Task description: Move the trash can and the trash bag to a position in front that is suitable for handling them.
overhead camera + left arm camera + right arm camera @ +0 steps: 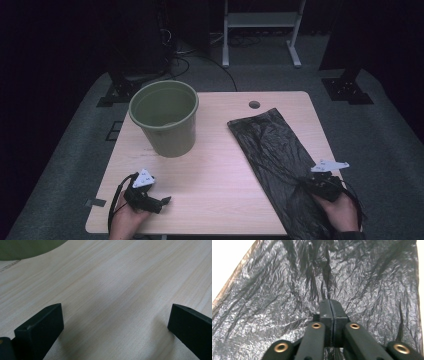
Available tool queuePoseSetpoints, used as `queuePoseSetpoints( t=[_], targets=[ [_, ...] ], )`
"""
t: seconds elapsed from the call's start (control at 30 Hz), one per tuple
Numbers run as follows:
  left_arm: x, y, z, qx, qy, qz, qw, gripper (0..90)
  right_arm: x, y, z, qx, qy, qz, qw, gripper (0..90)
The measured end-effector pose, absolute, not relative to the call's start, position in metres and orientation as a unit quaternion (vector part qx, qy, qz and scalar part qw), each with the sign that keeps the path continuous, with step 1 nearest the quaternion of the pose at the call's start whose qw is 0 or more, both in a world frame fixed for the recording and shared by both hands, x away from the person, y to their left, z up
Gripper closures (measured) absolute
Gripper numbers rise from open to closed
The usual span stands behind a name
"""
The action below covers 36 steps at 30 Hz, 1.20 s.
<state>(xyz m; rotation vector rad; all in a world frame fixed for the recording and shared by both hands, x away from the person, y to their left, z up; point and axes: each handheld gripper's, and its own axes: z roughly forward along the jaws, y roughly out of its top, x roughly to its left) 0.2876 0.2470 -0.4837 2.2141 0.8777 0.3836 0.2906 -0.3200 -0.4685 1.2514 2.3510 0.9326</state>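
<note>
The bag (pixel 272 152) is a thin black plastic liner, lying flat and crinkled along the right side of the table (pixel 215 175), one end near the far edge and the other end running off the near edge by the person's right hand. It looks feather-light, limp and slick: it will not hold a shape, it will drape and trail when lifted, and a pinch of film could slip or tear if pulled hard. Its layers probably cling together, so opening the mouth will likely take two grips, one on each layer.

The right gripper (pixel 332 305) sits on the bag's near part with its jaws pressed together; folds in the film gather toward the tips, so I judge a pinch of plastic is caught between them, though the film itself is hard to make out in the seam. A bunched fold near an end is the best place to hold, not the flat middle.

The left gripper (pixel 165 201) rests low over bare wood at the near left, jaws wide apart and holding nothing.

The green bin (pixel 164 117) stands upright at the far left, well apart from the bag, and is presumably where it goes.
</note>
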Motion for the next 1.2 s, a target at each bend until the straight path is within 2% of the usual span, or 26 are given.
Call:
queuePoseSetpoints(
  t=[0.07,0.1,0.13,0.17,0.2,0.27,0.3,0.33,0.37,0.47,0.63,1.2],
  targets=[
    [0.288,0.247,-0.484,0.857,0.34,0.149,0.357,0.0,0.286,-0.324,-0.466,0.439,0.819,0.334,0.158,77.0],
    [0.288,0.247,-0.484,0.857,0.34,0.149,0.357,0.0,0.286,-0.324,-0.466,0.439,0.819,0.334,0.158,77.0],
    [0.288,0.247,-0.484,0.858,0.34,0.148,0.357,0.0,0.284,-0.325,-0.462,0.437,0.815,0.343,0.165,61.7],
    [0.288,0.247,-0.484,0.858,0.339,0.148,0.357,0.0,0.284,-0.325,-0.462,0.437,0.815,0.343,0.165,61.7],
    [0.288,0.247,-0.484,0.858,0.339,0.148,0.357,0.0,0.287,-0.321,-0.461,0.438,0.81,0.351,0.17,44.9],
    [0.289,0.246,-0.484,0.858,0.338,0.148,0.357,0.0,0.292,-0.316,-0.461,0.434,0.81,0.354,0.172,34.6],
    [0.289,0.246,-0.484,0.858,0.338,0.148,0.357,0.0,0.292,-0.316,-0.461,0.434,0.81,0.354,0.172,34.6],
    [0.289,0.246,-0.484,0.858,0.338,0.148,0.357,0.0,0.299,-0.309,-0.463,0.435,0.811,0.348,0.181,20.5],
    [0.289,0.246,-0.484,0.858,0.338,0.148,0.357,0.0,0.302,-0.306,-0.464,0.435,0.81,0.346,0.186,17.0],
    [0.289,0.246,-0.484,0.858,0.338,0.148,0.357,0.0,0.311,-0.299,-0.471,0.436,0.816,0.331,0.184,13.0],
    [0.289,0.246,-0.484,0.858,0.338,0.148,0.357,0.0,0.317,-0.297,-0.479,0.442,0.818,0.328,0.167,12.3],
    [0.289,0.25,-0.471,0.843,0.351,0.138,0.383,0.0,0.31,-0.301,-0.487,0.436,0.808,0.351,0.184,10.3]
  ],
)
